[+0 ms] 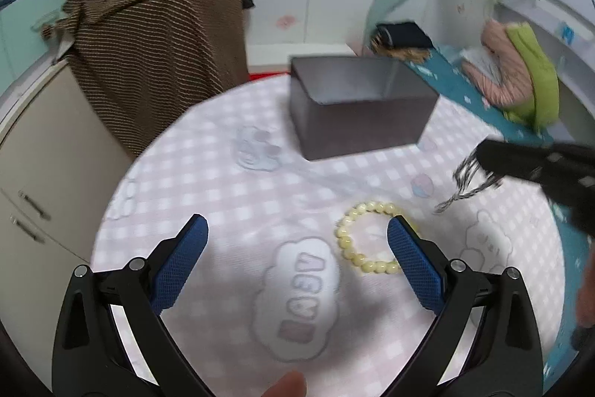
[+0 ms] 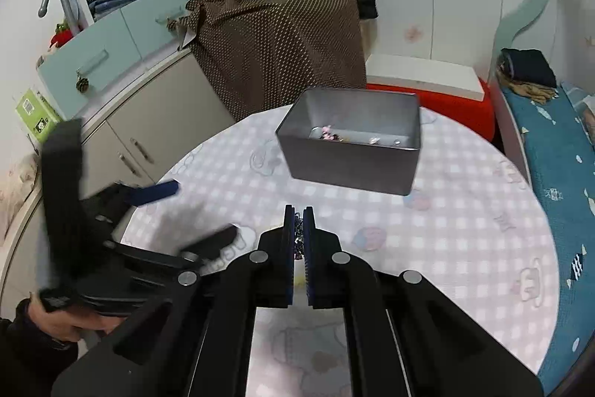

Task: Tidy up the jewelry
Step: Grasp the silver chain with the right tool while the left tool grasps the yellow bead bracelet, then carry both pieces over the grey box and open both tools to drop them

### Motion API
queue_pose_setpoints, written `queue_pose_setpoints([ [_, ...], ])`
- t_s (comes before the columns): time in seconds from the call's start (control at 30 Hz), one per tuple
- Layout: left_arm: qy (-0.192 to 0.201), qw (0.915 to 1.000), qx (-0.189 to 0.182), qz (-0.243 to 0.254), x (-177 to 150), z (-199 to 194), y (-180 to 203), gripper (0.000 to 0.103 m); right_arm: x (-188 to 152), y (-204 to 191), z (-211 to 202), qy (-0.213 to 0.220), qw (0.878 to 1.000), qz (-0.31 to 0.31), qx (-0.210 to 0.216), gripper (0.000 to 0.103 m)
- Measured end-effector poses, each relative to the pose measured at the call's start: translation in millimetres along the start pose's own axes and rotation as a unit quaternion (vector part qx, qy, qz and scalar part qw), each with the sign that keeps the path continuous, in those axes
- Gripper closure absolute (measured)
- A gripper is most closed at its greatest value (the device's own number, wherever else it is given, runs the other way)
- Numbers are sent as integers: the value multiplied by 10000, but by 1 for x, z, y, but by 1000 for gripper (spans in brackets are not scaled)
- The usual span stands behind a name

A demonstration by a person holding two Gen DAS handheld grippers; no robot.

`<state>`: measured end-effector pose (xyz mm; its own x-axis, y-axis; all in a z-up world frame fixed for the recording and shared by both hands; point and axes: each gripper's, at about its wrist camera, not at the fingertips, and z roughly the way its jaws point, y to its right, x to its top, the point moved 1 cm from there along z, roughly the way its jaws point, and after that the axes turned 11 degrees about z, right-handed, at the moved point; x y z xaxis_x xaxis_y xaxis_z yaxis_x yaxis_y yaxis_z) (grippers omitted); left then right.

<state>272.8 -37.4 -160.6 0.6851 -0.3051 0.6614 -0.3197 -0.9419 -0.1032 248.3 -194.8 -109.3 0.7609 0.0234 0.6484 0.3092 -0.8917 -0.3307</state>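
Observation:
A cream bead bracelet (image 1: 366, 236) lies on the round pink-checked table (image 1: 230, 196). My left gripper (image 1: 297, 233) is open above the table, its right finger over the bracelet's edge. My right gripper (image 2: 298, 215) is shut on a silver chain (image 2: 298, 229); in the left wrist view the chain (image 1: 466, 181) dangles from the right gripper (image 1: 487, 159) above the table. A grey metal box (image 2: 353, 151) stands open at the far side with several small jewelry pieces (image 2: 329, 134) inside; it also shows in the left wrist view (image 1: 357, 103).
A chair draped with brown cloth (image 1: 156, 44) stands behind the table on the left, beside a beige cabinet (image 1: 41, 151). A bed with a teal sheet (image 2: 550, 144) runs along the right. A red stool (image 2: 446, 99) sits behind the box.

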Motion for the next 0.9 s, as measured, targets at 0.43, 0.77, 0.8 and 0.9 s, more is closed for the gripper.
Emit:
queue_pose_setpoints([
  [0.43,-586,9975,-358,139,-6,37,24,94,-6,25,-11,71,9996,249,-81,100],
  [0.77,-31,9992,-394,-19,9,-14,-4,94,11,22,-28,302,9994,121,-80,100],
  [0.8,75,9993,-359,2,15,-23,-7,94,13,21,-29,330,9994,99,-78,100],
  [0.9,345,9990,-280,82,30,-45,-13,94,27,15,-36,477,9988,-1,-64,100],
])
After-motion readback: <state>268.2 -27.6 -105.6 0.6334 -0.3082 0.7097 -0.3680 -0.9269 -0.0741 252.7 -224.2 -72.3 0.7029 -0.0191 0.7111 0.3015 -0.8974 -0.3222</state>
